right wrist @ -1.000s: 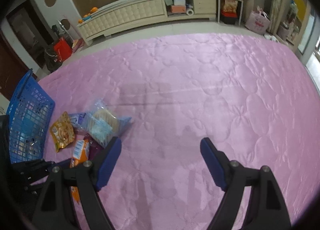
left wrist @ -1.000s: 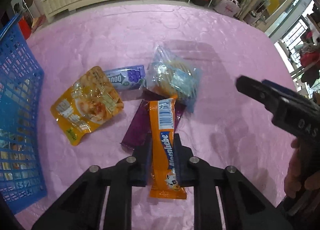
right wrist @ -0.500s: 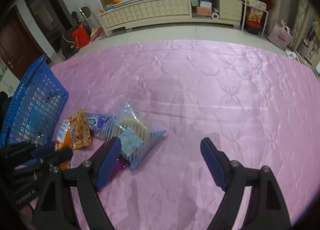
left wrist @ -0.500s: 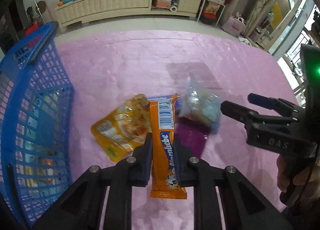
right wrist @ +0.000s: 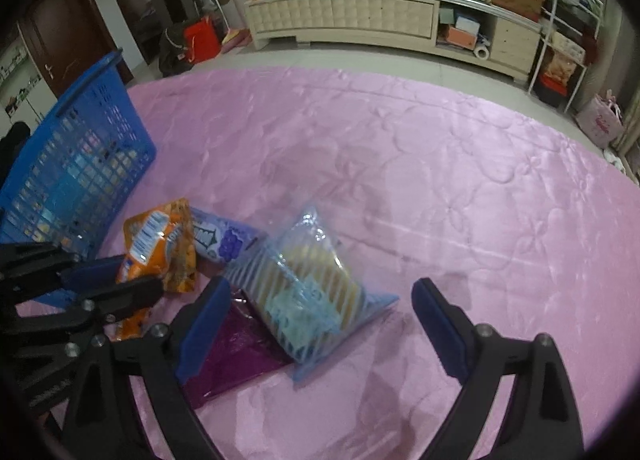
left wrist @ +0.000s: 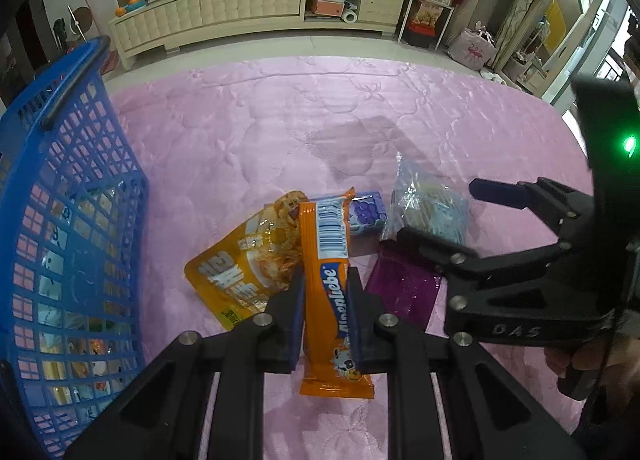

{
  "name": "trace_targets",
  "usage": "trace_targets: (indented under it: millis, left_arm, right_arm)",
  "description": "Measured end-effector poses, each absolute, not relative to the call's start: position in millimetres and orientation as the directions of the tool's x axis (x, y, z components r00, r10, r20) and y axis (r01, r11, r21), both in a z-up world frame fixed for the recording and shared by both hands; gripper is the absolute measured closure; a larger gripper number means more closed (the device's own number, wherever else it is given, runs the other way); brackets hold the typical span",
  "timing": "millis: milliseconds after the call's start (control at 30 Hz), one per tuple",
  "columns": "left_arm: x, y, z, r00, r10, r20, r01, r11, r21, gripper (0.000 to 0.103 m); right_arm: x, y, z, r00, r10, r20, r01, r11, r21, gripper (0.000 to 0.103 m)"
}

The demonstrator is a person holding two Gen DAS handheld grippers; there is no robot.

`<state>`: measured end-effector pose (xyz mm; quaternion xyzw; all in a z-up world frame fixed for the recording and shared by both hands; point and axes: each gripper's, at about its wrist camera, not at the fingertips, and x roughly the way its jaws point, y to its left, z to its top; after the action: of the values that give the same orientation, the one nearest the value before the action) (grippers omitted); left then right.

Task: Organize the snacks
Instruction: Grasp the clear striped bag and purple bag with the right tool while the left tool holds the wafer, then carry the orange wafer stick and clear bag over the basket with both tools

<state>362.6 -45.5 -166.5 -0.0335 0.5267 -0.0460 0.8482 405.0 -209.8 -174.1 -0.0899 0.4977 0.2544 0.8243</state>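
My left gripper [left wrist: 325, 280] is shut on an orange Alpenliebe snack bar [left wrist: 330, 288] and holds it above the pink cloth. Below it lie a yellow-orange pouch [left wrist: 248, 260], a small purple-blue pack [left wrist: 366, 214], a purple pack [left wrist: 404, 288] and a clear blue biscuit bag [left wrist: 430, 206]. My right gripper [right wrist: 320, 312] is open, its fingers either side of the biscuit bag [right wrist: 308, 288] and just short of it. The blue basket [left wrist: 60, 220] stands at the left with several snacks inside.
The pink quilted cloth [right wrist: 440, 180] stretches far and right of the pile. A cream cabinet [right wrist: 360, 16] stands against the far wall. In the right wrist view the left gripper [right wrist: 116, 276] sits close by at the left, in front of the basket [right wrist: 80, 164].
My left gripper has lifted the orange bar off the pile and swung toward the basket. My right gripper has moved left and down to the biscuit bag.
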Motion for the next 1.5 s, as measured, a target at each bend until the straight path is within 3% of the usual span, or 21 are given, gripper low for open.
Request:
trace_targets:
  millis: [167,267,300,333,367,700,1033,1167,1500]
  left_arm:
    - [359,-46,-165,0.444,-0.099,-0.891,0.05,0.995,-0.086,0.086]
    - [356,-47,-163,0.447,-0.098,-0.889,0.046,0.995,-0.087,0.086]
    - [356,-47,-162,0.444,-0.105,-0.89,0.041,0.994,-0.097,0.086]
    - [356,-48,-161,0.445,-0.109,-0.889,0.038,0.994,-0.103,0.086]
    - [355,-48,-160,0.446,-0.109,-0.888,0.038,0.994,-0.103,0.086]
    - [340,-59,-128,0.505,-0.069,-0.86,0.05,0.997,-0.05,0.086]
    - [299,-61,-103,0.528,-0.1,-0.844,0.065,0.995,-0.077,0.086]
    - [279,-60,-86,0.557,-0.104,-0.824,0.104,0.993,-0.056,0.086]
    - [243,-9,-40,0.627,-0.145,-0.766,0.07,0.989,-0.13,0.087]
  right_arm:
    - [406,-206,-186,0.392,0.313,-0.865,-0.526,0.848,0.068,0.009]
    - [405,-205,-185,0.403,0.312,-0.86,-0.518,0.853,0.067,0.021]
    - [403,-205,-184,0.407,0.309,-0.86,-0.52,0.852,0.06,0.027]
    - [402,-205,-182,0.413,0.312,-0.856,-0.523,0.85,0.058,0.041]
    - [400,-205,-178,0.42,0.317,-0.851,-0.528,0.848,0.055,0.042]
    - [369,-215,-140,0.47,0.326,-0.82,-0.498,0.865,0.059,0.043]
    - [329,-230,-109,0.434,0.45,-0.78,-0.45,0.859,0.245,0.042]
    - [306,-208,-86,0.487,0.432,-0.759,-0.488,0.855,0.174,0.042]
    - [288,-189,-44,0.498,0.455,-0.738,-0.473,0.856,0.208,0.042]
